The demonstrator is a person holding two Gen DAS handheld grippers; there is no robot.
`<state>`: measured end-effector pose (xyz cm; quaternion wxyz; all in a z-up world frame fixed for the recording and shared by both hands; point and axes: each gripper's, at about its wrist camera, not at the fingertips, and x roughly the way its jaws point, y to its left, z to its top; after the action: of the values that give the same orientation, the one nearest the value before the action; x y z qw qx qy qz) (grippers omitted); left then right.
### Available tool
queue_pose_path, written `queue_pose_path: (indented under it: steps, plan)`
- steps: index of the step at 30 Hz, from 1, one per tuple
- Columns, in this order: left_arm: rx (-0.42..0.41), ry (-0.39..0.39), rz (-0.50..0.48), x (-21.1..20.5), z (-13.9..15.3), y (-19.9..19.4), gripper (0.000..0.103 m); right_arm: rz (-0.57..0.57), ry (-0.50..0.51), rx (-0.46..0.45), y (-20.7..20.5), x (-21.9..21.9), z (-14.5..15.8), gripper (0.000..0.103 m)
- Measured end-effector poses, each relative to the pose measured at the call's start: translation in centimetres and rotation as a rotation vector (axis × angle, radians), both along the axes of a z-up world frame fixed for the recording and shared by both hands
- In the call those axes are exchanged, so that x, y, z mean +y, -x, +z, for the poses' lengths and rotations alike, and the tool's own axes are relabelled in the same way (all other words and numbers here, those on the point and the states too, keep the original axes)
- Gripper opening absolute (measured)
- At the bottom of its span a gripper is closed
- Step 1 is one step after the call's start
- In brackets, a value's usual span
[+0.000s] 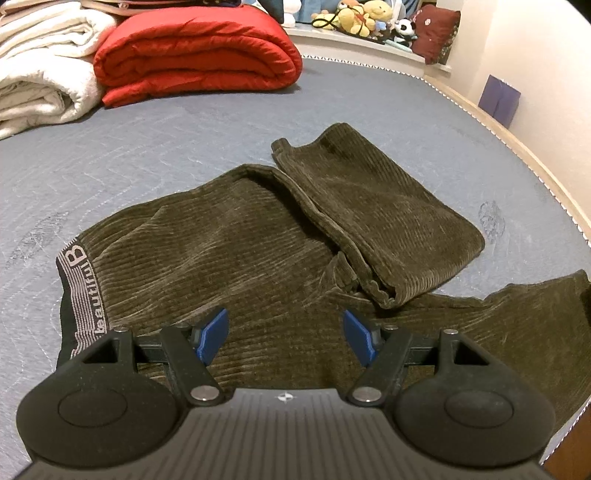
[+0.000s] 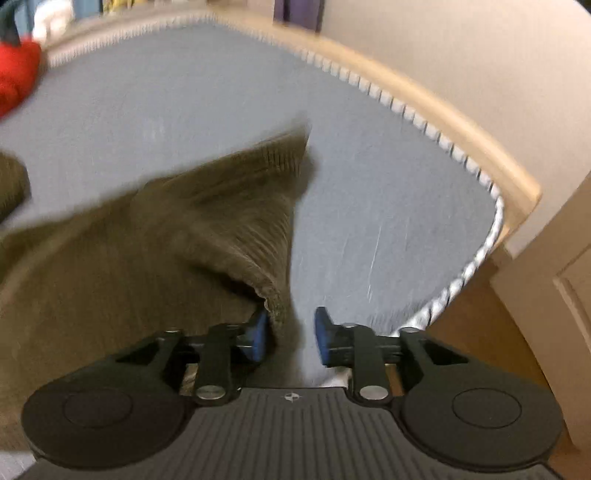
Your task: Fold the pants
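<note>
Pants: olive-brown corduroy pants (image 1: 258, 251) spread on the grey quilted bed (image 1: 147, 147) — one leg folded back toward 1 o'clock.
Left gripper (image 1: 285, 334): jaws apart, over the fabric.
Right gripper (image 2: 290, 334): jaws apart (blurred), a leg hem (image 2: 275, 306) between them.

In the left wrist view the pants (image 1: 258, 251) lie across the lower middle of the bed (image 1: 184, 129), waistband (image 1: 79, 291) at the left, one leg (image 1: 373, 206) folded back over the middle, the other leg (image 1: 517, 310) running to the right edge. Folded blankets (image 1: 48, 62) and a quilt (image 1: 199, 55) sit upper left; stuffed toys (image 1: 365, 18) line a ledge at the top. In the right wrist view a pant hem (image 2: 273, 306) lies between the right hand-held gripper's (image 2: 290, 334) fingers at lower centre.
</note>
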<state>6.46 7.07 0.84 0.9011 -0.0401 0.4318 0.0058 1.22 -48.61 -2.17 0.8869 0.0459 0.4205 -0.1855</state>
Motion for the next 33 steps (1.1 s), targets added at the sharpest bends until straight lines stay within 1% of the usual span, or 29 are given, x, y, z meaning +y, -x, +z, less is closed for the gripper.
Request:
queue_pose_path:
  steps: [1, 2, 3, 5, 6, 7, 9, 12, 14, 15, 16, 17, 19, 20, 21, 23, 24, 25, 26, 27, 28, 29, 30, 31, 32, 33]
  plan:
    - [0.002, -0.003, 0.001, 0.1, -0.1, 0.0, 0.074, -0.018, 0.024, -0.046, 0.2, -0.1, 0.9, 0.047]
    - [0.005, -0.005, 0.004, 0.1, -0.2, 0.0, 0.074, -0.031, 0.046, -0.089, 0.4, -0.1, 1.6, 0.048]
    - [0.007, -0.007, 0.007, 0.3, -0.4, -0.1, 0.074, -0.037, 0.055, -0.127, 0.5, -0.2, 2.0, 0.052]
    - [0.010, -0.010, 0.016, 0.7, -0.6, -0.2, 0.074, -0.029, 0.033, -0.178, 0.4, -0.7, 2.2, 0.058]
    - [0.011, -0.011, 0.020, 0.9, -0.6, -0.3, 0.074, -0.029, 0.022, -0.175, 0.0, -0.8, 1.9, 0.063]
    - [0.013, -0.012, 0.025, 1.0, -0.7, -0.3, 0.074, -0.035, 0.019, -0.161, -0.5, -1.0, 1.3, 0.066]
    - [0.017, -0.016, 0.030, 1.3, -0.9, -0.4, 0.074, -0.051, 0.018, -0.127, -1.6, -2.1, 0.1, 0.067]
    - [0.022, -0.022, 0.034, 1.4, -1.1, -0.6, 0.074, -0.086, 0.002, -0.083, -3.2, -3.0, -2.0, 0.071]
    - [0.025, -0.026, 0.039, 1.5, -1.3, -0.7, 0.074, -0.106, -0.057, -0.114, -3.3, -3.9, -3.0, 0.068]
    - [0.027, -0.025, 0.040, 1.5, -1.3, -0.8, 0.074, -0.112, -0.103, -0.134, -3.2, -4.5, -3.1, 0.055]
    - [0.028, -0.025, 0.042, 1.5, -1.4, -0.8, 0.074, -0.121, -0.163, -0.157, -3.2, -5.2, -3.4, 0.019]
    - [0.029, -0.024, 0.045, 1.6, -1.4, -0.9, 0.074, -0.163, -0.210, -0.187, -2.9, -5.9, -3.4, 0.007]
    - [0.028, -0.024, 0.047, 1.6, -1.4, -1.0, 0.074, -0.284, -0.219, -0.220, -2.0, -7.1, -3.2, 0.008]
    - [0.028, -0.024, 0.047, 1.6, -1.4, -1.1, 0.074, -0.371, -0.228, -0.211, -1.4, -7.8, -3.2, 0.008]
    - [0.028, -0.023, 0.048, 1.6, -1.4, -1.2, 0.074, -0.440, -0.245, -0.194, -0.9, -8.4, -3.6, 0.008]
    - [0.029, -0.023, 0.048, 1.5, -1.4, -1.3, 0.075, -0.590, -0.306, -0.122, 0.0, -9.6, -5.0, 0.008]
    - [0.030, -0.023, 0.045, 1.5, -1.4, -1.3, 0.075, -0.644, -0.342, -0.099, 0.5, -9.9, -5.7, 0.008]
    - [0.031, -0.024, 0.041, 1.4, -1.4, -1.3, 0.075, -0.683, -0.354, -0.086, 0.8, -10.0, -6.1, 0.013]
    - [0.033, -0.024, 0.037, 1.3, -1.5, -1.3, 0.075, -0.707, -0.326, -0.074, 0.9, -9.8, -6.1, 0.016]
    - [0.035, -0.022, 0.034, 1.2, -1.5, -1.2, 0.075, -0.721, -0.265, -0.072, 0.9, -9.3, -5.7, 0.019]
    - [0.037, -0.020, 0.034, 1.2, -1.6, -1.2, 0.075, -0.739, -0.203, -0.075, 0.9, -8.7, -4.9, 0.019]
    - [0.041, -0.015, 0.034, 1.3, -1.7, -1.2, 0.075, -0.760, -0.131, -0.092, 0.9, -8.2, -4.1, 0.022]
    - [0.043, -0.012, 0.036, 1.3, -1.7, -1.2, 0.075, -0.765, -0.095, -0.123, 0.9, -7.7, -3.5, 0.026]
    - [0.046, -0.009, 0.037, 1.4, -1.8, -1.2, 0.075, -0.744, -0.094, -0.161, 0.8, -7.3, -3.1, 0.027]
    - [0.050, -0.006, 0.039, 1.6, -1.9, -1.3, 0.075, -0.693, -0.125, -0.202, 0.5, -6.9, -2.8, 0.027]
    - [0.056, -0.001, 0.042, 1.7, -2.1, -1.3, 0.075, -0.651, -0.150, -0.223, 0.1, -6.5, -2.9, 0.027]
